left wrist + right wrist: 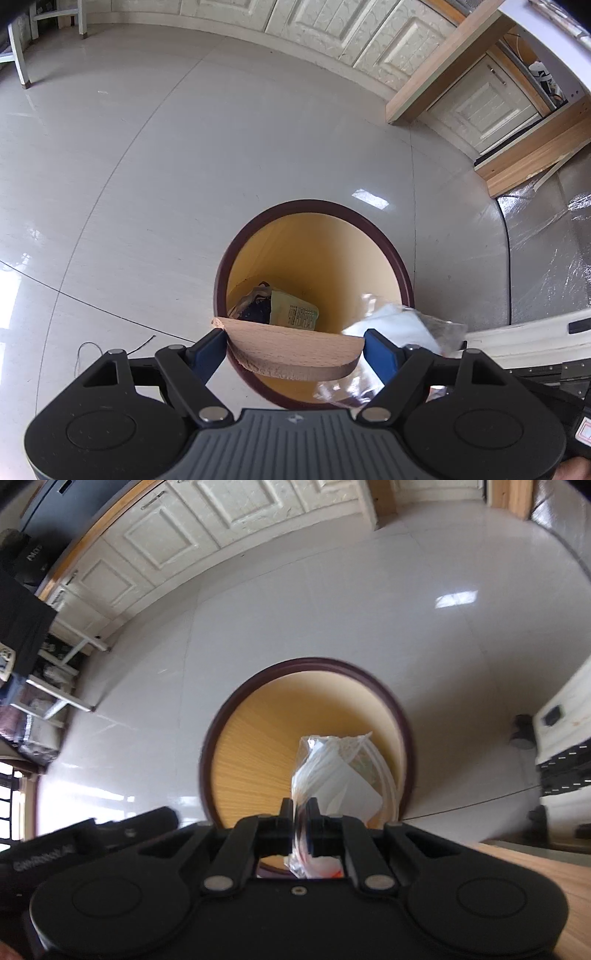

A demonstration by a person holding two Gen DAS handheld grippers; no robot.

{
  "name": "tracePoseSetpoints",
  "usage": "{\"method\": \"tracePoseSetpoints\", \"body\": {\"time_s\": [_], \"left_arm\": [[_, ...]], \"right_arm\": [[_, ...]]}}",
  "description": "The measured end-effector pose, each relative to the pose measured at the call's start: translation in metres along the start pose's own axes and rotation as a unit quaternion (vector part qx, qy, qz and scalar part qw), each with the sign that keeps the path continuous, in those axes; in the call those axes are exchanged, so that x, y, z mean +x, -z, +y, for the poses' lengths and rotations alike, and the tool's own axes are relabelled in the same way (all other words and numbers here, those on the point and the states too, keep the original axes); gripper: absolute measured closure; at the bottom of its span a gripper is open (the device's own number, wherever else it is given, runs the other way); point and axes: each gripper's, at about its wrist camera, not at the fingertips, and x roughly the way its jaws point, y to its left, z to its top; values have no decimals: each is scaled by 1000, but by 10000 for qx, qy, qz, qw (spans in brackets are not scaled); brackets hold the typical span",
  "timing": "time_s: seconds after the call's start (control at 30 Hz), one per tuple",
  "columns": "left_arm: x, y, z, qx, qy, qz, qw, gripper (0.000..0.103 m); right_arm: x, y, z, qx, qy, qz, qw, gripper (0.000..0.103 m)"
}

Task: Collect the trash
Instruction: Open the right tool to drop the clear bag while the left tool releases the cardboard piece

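Above the bin (314,236), the left gripper (295,349) clamps a wood piece (295,347) while the right gripper (300,823) pinches a plastic packet (332,771) (at three o'clock in the left view). Drop step: both must release.

Trash bin (384,236): round, dark maroon rim, yellow inside, standing upright on the floor; crumpled printed wrappers (280,306) lie at its bottom.
Wooden piece (295,349): pale, half-round, flat, held over the bin's mouth.
Clear plastic bag (332,771): crinkled, white contents, pinched over the bin's opening.
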Motion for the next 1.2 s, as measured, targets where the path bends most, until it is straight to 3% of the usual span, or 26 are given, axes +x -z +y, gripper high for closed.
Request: {"method": "tracePoseSetpoints", "body": {"time_s": [0.07, 0.13, 0.5, 0.6, 0.7, 0.77, 0.83, 1.2], "left_arm": [[6, -3, -2, 14, 10, 23, 10000, 22], [11, -4, -1, 45, 10, 39, 10000, 22], [30, 0, -3, 123, -68, 244, 9996, 22], [36, 0, -6, 166, -65, 309, 9994, 22], [45, -2, -11, 284, 54, 449, 9986, 22], [52, -1, -10, 225, 74, 578, 9980, 18], [52, -1, -7, 47, 29, 636, 9980, 7], [39, -3, -4, 255, -444, 636, 9967, 1]], "right_arm": [[6, -4, -3, -2, -106, 5, 9999, 87], [10, -6, -3, -95, -104, 34, 9999, 72], [16, -6, -23, -34, 159, 202, 9997, 72], [16, -8, -26, 16, 90, 197, 9998, 68], [15, -10, -30, 82, 85, 182, 9998, 57], [14, -12, -33, 126, 103, 166, 9997, 55], [13, -14, -36, 193, 135, 161, 9996, 52], [9, -14, -33, -49, 349, 226, 9991, 46]]}}
